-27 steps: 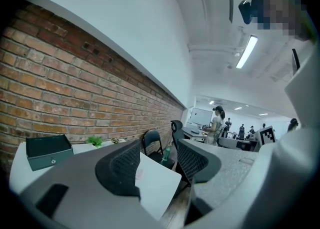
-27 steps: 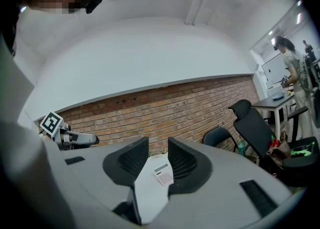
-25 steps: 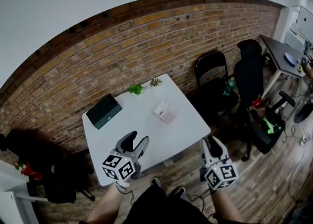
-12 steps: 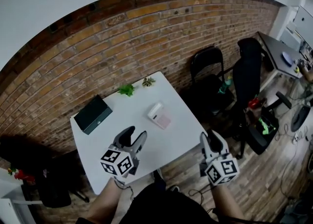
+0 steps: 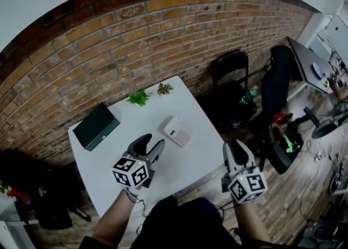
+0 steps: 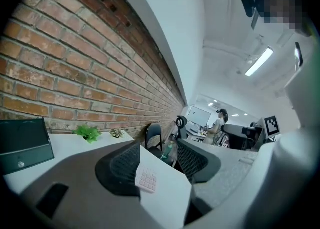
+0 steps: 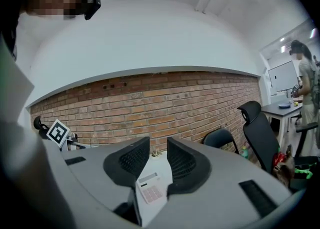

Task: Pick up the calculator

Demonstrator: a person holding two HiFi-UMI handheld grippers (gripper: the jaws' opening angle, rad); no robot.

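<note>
Calculator (image 5: pixel 178 130) seen flat on white table (image 5: pixel 109 155), right of centre, near right edge, untouched, bare tabletop all around it. Left gripper (image 5: pixel 148 145) held over table's near part, jaws apart, nothing between. Right gripper (image 5: pixel 237 153) held off near right corner, over wood floor (image 5: pixel 304 199); jaws apart, just been closing slightly, nothing clamped. Black box (image 5: pixel 97 126) shut at far left edge, contents unseen. Leafy plant (image 5: pixel 139 98) and smaller plant (image 5: pixel 164 87) set by brick wall (image 5: pixel 109 52). Black chair (image 5: pixel 231 87) placed beyond right side.

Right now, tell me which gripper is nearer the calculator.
Left. The left gripper is over the table, just short of the calculator; the right gripper, its empty jaws just closing slightly, is off the table's edge, farther away.
</note>
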